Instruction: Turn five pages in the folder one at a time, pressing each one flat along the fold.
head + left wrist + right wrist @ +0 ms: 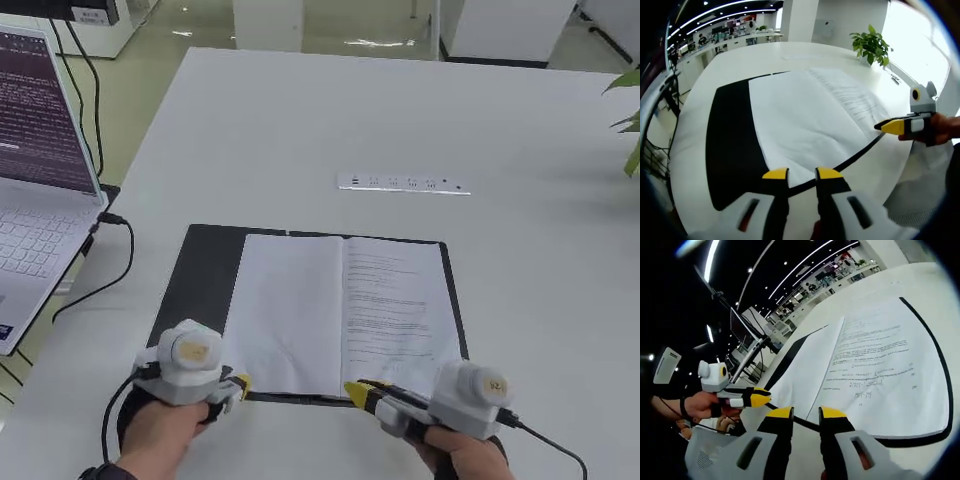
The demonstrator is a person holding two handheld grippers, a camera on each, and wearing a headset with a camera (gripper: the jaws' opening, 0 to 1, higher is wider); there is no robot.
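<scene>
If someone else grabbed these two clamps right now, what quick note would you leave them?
Left gripper: slightly open, empty, at the near edge of the folder.
Right gripper: slightly open, empty, by the near end of the fold.
Folder lies open on the table; blank page left, printed page right.
Turned count unclear; turn the printed page next, press along the fold.

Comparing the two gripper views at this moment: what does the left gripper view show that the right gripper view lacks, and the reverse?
Left gripper view's extras: a potted plant beyond the folder, and the right gripper at the near edge of the printed page. Right gripper view's extras: the left gripper, and behind it what looks like a laptop screen. Shared: the open folder with its black cover and white pages on the white table, and each view's own yellow-tipped jaws, slightly apart, holding nothing.
</scene>
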